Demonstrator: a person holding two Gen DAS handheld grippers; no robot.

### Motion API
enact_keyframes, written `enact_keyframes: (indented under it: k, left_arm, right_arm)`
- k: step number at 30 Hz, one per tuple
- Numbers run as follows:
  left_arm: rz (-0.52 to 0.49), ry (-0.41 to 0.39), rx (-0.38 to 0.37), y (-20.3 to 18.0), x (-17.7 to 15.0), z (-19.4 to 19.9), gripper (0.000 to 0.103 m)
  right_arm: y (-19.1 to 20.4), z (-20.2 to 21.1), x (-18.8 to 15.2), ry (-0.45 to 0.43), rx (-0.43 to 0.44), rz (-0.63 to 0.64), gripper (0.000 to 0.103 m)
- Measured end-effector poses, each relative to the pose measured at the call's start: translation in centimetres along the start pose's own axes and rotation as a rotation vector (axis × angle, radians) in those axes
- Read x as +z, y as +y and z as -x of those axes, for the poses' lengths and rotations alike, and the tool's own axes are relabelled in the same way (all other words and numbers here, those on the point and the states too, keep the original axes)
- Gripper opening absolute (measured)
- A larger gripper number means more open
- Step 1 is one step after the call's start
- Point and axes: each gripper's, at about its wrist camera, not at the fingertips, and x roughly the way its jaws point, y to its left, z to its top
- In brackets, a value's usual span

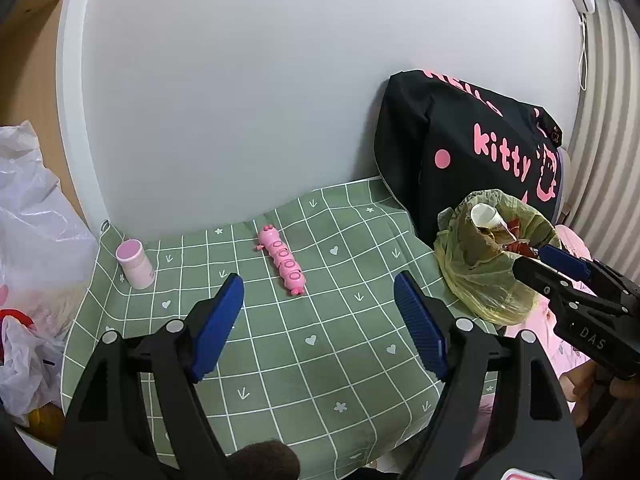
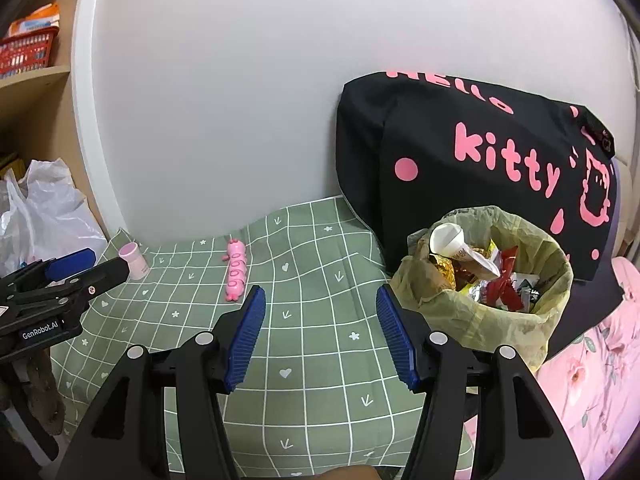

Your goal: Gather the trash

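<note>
- Left wrist view: the left gripper [image 1: 319, 322] is held above the green checked tablecloth [image 1: 304, 360] with its 2 blue ribbed pads [image 1: 218, 326] spread wide and nothing between them.
- Ahead of the pads, a pink segmented plastic caterpillar toy [image 1: 282, 261] lies flat on the cloth; it reads as a toy rather than litter, which would explain why it is left alone.
- Ahead and to the left, a small pink-capped white plastic bottle [image 1: 135, 264] stands upright near the cloth's far edge.
- To the right of this gripper, the yellow-green plastic trash bag [image 1: 486, 268] is seen with its mouth rolled open, probably so that waste can be dropped in from above.
- The right gripper [image 1: 556, 264] is seen at the bag's near rim; from this side its gap cannot be judged.
- Right wrist view: the right gripper [image 2: 320, 334] is shown with its pads wide apart and empty, the bag [image 2: 552, 276] lying just ahead and to its right.
- Inside the bag, a crumpled white paper cup [image 2: 450, 240] and red and gold snack wrappers [image 2: 504, 280] are piled, so the collected trash sits there already.
- Behind the bag, a black fabric Hello Kitty bag [image 2: 460, 152] leans on the wall.
- Far left of this gripper, the left gripper [image 2: 86, 266] is seen side-on.
- No loose litter is visible on the cloth, so collection is judged nearly done.
</note>
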Motion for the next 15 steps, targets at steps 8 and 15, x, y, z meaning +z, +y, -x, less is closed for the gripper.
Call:
enact_keyframes:
  k: [8,15]
  left_arm:
    - [0.001,-0.003,0.004,0.03,0.10,0.12,0.073]
    - [0.001,-0.001,0.000,0.00,0.19,0.14,0.073]
  right_arm:
    - [0.05,-0.04,0.02,-0.001,0.000,0.003,0.054]
    - [-0.17,0.04,-0.06,-0.003,-0.004,-0.001,0.054]
